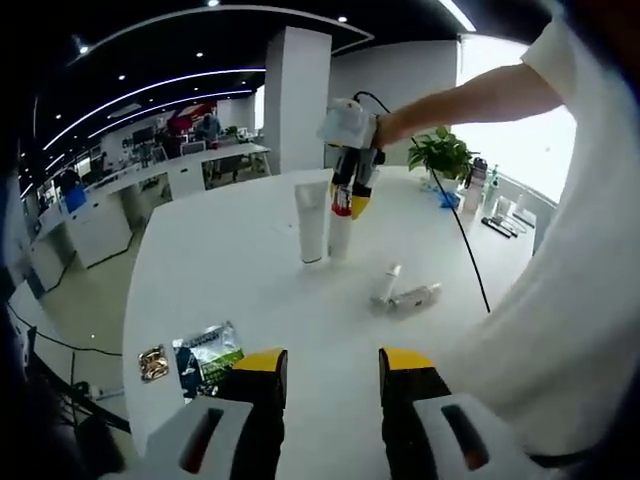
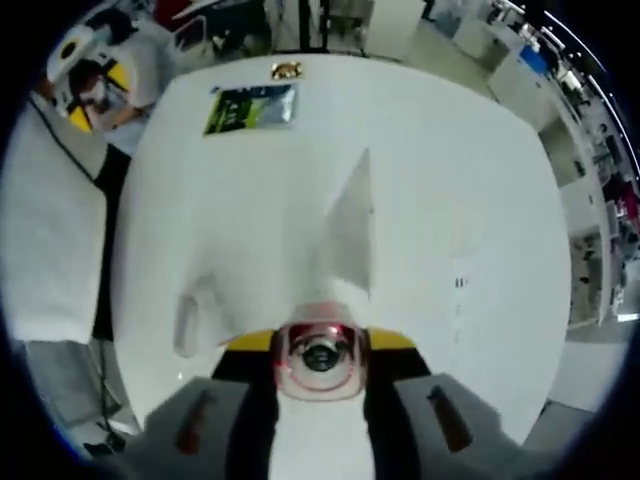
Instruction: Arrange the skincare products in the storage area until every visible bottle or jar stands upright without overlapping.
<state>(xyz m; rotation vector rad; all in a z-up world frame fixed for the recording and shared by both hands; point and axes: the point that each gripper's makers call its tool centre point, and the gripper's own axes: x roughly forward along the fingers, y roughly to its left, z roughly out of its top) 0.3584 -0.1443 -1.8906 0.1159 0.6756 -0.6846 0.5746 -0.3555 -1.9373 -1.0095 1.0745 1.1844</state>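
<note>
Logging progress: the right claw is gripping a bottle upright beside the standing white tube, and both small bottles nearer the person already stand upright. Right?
Not quite. In the left gripper view, the two small bottles lie on their sides on the table. The right claw does hold a bottle upright beside the white tube.

A broad white tabletop (image 1: 240, 280) with a rounded edge spreads ahead of the left hand-held gripper (image 1: 333, 375). Beyond its far edge rises a square white pillar (image 1: 297, 95), with a potted green plant (image 1: 440, 155) to the right of it beside a bright window (image 1: 505, 110). Curved light strips (image 1: 150, 95) and small spot lamps run across the dark ceiling. Far off to the left stand white office desks (image 1: 170, 170) on a pale grey floor (image 1: 85, 300).
</note>
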